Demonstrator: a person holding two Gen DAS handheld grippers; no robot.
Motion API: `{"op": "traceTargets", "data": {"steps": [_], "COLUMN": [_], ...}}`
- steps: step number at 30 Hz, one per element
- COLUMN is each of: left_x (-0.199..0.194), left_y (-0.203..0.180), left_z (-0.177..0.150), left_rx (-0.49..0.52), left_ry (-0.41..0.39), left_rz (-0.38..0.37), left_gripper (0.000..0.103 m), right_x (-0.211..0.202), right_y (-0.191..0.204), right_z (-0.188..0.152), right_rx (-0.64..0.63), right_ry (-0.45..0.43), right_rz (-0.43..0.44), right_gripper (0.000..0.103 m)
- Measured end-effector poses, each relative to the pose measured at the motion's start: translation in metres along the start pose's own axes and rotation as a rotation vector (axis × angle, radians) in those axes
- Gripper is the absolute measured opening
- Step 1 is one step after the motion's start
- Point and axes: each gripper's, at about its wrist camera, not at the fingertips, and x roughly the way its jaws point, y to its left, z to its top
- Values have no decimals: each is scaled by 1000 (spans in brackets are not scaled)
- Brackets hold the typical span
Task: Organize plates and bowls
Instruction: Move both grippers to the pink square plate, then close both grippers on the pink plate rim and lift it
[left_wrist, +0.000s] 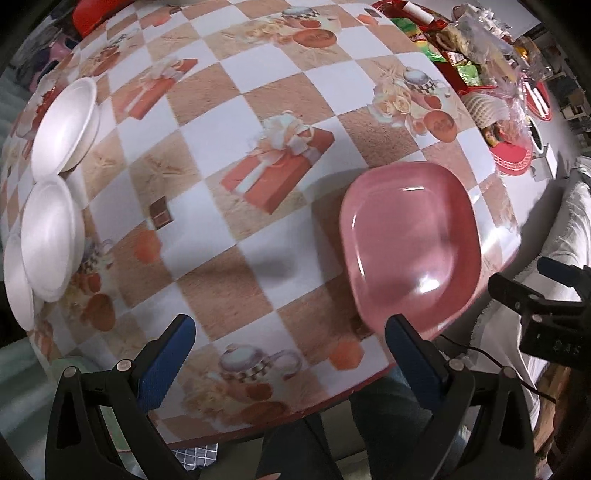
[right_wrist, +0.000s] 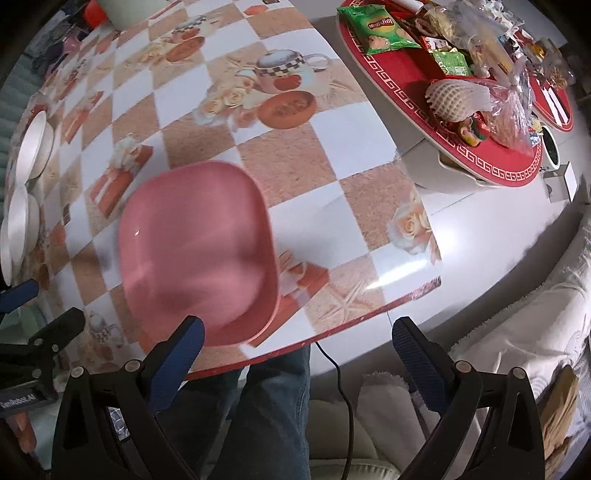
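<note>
A pink square plate (left_wrist: 410, 243) lies on the checkered tablecloth near the table's front right corner; in the right wrist view the pink plate (right_wrist: 199, 258) sits just ahead of my left fingertip. Three white foam bowls (left_wrist: 64, 125) (left_wrist: 51, 236) (left_wrist: 16, 280) line the table's left edge, and the white bowls (right_wrist: 33, 147) appear at the far left of the right wrist view. My left gripper (left_wrist: 290, 347) is open above the front edge, its right finger beside the plate's near rim. My right gripper (right_wrist: 297, 343) is open and empty over the table's corner.
The table (left_wrist: 258, 110) carries a patterned cloth. A red round tray (right_wrist: 424, 74) piled with snack packets and bags stands on a lower white surface to the right. A person's jeans-clad leg (right_wrist: 273, 406) and a black cable (right_wrist: 343, 387) lie below the front edge. A white blanket (right_wrist: 517, 332) is at right.
</note>
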Motion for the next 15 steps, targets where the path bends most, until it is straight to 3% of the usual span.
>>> {"op": "traceTargets", "data": {"steps": [15], "left_x": [46], "left_y": [-29], "left_z": [16], "left_rx": [-68], "left_ry": [-29], "left_rz": [97], "left_gripper": [103], "right_x": [38], "right_y": [3], "right_z": [36], "right_rx": [-75], "right_ry": [7], "right_rz": [27], "right_gripper": [102]}}
